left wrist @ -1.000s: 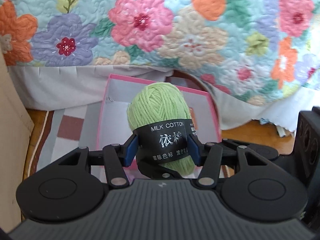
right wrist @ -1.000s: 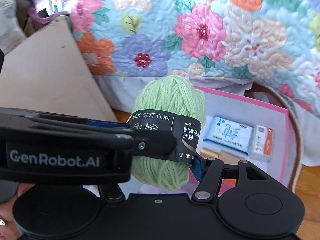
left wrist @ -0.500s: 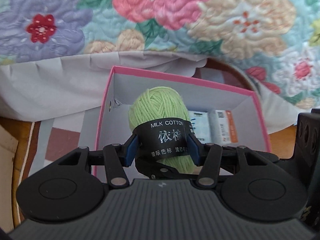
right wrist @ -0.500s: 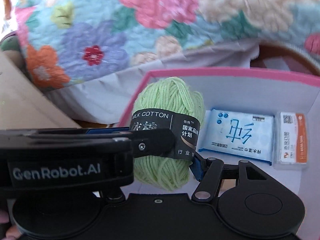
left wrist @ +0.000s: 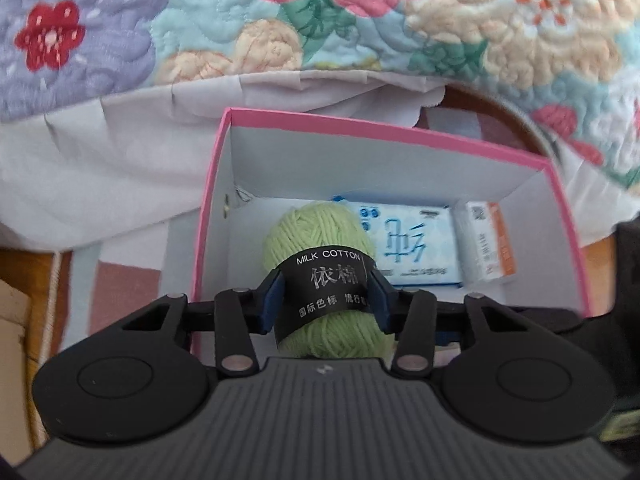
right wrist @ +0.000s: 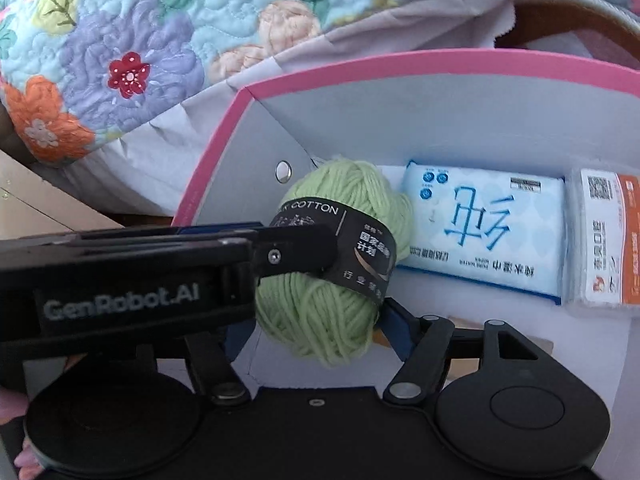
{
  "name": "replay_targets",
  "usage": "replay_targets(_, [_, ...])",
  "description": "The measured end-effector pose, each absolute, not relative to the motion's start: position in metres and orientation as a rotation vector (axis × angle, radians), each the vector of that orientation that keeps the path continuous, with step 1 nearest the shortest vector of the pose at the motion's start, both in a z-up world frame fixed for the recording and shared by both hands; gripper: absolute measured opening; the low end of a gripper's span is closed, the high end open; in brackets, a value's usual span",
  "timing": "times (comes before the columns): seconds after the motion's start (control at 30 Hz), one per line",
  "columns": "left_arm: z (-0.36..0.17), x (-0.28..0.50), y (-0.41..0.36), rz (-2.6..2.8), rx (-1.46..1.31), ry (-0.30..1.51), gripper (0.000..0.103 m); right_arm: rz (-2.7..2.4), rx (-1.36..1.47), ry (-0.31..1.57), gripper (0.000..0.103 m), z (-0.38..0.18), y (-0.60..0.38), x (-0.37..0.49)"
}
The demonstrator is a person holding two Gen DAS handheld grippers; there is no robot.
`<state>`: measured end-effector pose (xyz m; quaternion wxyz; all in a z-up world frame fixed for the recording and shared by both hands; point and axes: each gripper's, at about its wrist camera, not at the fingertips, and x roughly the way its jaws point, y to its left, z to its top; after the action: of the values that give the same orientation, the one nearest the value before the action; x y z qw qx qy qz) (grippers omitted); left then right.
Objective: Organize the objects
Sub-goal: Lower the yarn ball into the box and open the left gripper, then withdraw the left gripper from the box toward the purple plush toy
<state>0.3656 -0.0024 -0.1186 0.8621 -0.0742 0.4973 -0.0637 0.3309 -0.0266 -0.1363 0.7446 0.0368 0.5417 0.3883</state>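
Observation:
A green yarn ball (left wrist: 316, 236) with a black "MILK COTTON" band is clamped at its sides by my left gripper (left wrist: 325, 294), which holds it inside the pink-rimmed box (left wrist: 380, 130), near the box's left wall. In the right wrist view the same yarn ball (right wrist: 320, 320) sits between the left gripper's finger (right wrist: 296, 254) and my right gripper (right wrist: 320, 324); the right gripper's jaws stand wide, with the left one hidden behind the other tool. The box's rim also shows in that view (right wrist: 400, 62).
A blue-and-white tissue pack (right wrist: 480, 232) and a white-and-orange packet (right wrist: 604, 240) lie on the box floor to the right of the yarn. A floral quilt (left wrist: 320, 12) hangs behind the box. A cardboard sheet (right wrist: 48, 208) stands at the left.
Both grippers have moved forward and down toward the box. The yarn ball has gone from above the rim to down inside the box, beside the tissue pack.

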Motion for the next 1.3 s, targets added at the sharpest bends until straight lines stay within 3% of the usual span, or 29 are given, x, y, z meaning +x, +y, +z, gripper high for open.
replay_targets(0.17, [-0.119,0.359,-0.011,-0.123,-0.106,1.042,0.039,0.855,0.071,1.119,0.075,-0.127,-0.036,0.316])
replay_targets(0.23, [-0.115,0.358,-0.007,-0.117,-0.158,1.047,0.039,0.851,0.058,1.08,0.05,-0.129,-0.034,0.312])
replay_targets(0.3, [-0.109,0.357,-0.002,-0.069,-0.206,1.056,0.039,0.831,0.065,1.076,0.041,-0.133,-0.03,0.313])
replay_targets(0.37, [-0.101,0.354,0.001,-0.022,-0.207,1.046,0.039,0.813,0.08,1.061,0.04,-0.138,-0.027,0.314])
replay_targets(0.57, [-0.082,0.335,0.009,-0.001,-0.238,1.022,0.043,0.756,0.071,1.014,0.039,-0.139,-0.024,0.319])
replay_targets(0.7, [-0.074,0.318,0.009,0.004,-0.202,1.063,0.052,0.788,0.023,1.018,0.045,-0.123,-0.036,0.304])
replay_targets(0.9, [-0.052,0.29,0.007,-0.024,-0.159,1.153,0.055,0.804,-0.106,1.029,0.052,-0.081,-0.058,0.273])
replay_targets(1.03, [-0.022,0.268,0.007,-0.034,-0.117,1.134,0.063,0.802,-0.168,1.038,0.056,-0.048,-0.071,0.253])
replay_targets(1.3, [0.03,0.223,0.004,-0.081,-0.043,1.079,0.063,0.793,-0.225,0.968,0.058,0.012,-0.1,0.213])
